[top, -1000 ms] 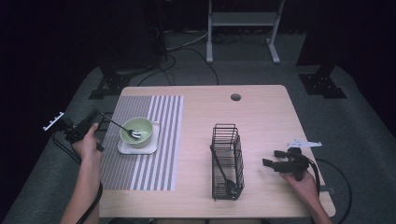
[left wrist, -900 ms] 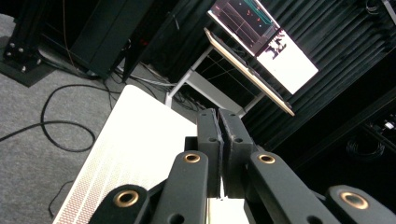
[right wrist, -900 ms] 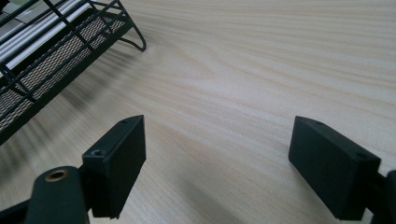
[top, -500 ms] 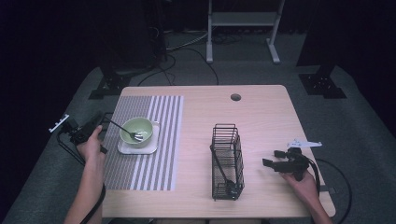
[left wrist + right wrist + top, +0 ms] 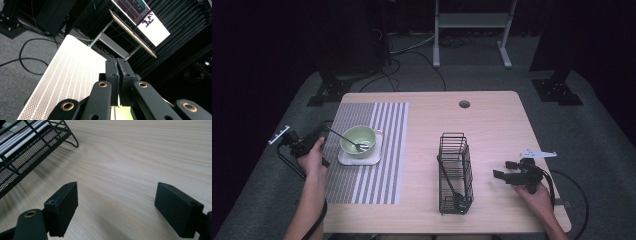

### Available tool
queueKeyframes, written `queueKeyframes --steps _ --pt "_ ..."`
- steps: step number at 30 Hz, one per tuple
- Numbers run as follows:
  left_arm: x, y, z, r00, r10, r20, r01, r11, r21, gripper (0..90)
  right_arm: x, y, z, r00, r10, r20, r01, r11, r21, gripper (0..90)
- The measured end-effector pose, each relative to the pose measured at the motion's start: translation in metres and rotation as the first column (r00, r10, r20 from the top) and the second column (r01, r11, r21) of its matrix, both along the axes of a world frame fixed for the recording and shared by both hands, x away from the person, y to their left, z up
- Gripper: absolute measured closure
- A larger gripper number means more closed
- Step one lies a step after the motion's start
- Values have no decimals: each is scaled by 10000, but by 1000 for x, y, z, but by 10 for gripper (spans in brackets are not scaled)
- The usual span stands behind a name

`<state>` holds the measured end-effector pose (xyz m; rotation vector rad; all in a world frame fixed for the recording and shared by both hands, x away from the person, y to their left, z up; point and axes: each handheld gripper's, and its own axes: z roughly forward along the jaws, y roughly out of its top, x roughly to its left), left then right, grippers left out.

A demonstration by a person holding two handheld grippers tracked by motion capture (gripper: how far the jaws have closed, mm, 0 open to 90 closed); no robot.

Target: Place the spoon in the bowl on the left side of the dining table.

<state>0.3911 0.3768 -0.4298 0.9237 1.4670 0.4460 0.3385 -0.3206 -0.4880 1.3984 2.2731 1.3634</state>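
High view, left tongs (image 5: 326,131) clenched on a fork (image 5: 346,138) whose tines rest in the green bowl (image 5: 358,140) on the striped mat (image 5: 367,150), left gripper view, pads (image 5: 112,75) pressed together over the mat (image 5: 70,75), right gripper view, right tongs (image 5: 116,213) released above the bare surface (image 5: 140,157) beside the wire basket (image 5: 27,147)

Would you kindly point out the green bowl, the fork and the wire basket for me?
green bowl (image 5: 364,135): high view, on its far inner wall.
fork (image 5: 343,137): high view, on the handle where it crosses the bowl's rim.
wire basket (image 5: 453,135): high view, on its far top rim.
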Motion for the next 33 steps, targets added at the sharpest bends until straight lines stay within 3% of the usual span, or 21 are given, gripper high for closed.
queueKeyframes --steps 17,23,33 --pt "0 -2 -3 9999 -78 -80 78 9999 66 881 0 0 0 10000 3 16 -3 10000 -38 177" --pt "-1 0 -6 9998 -107 -169 109 9999 107 831 0 0 0 10000 13 -10 -13 10000 46 177" --pt "-5 0 -7 9995 -211 -239 225 9980 595 723 0 0 0 10000 -7 13 7 10000 -43 178"
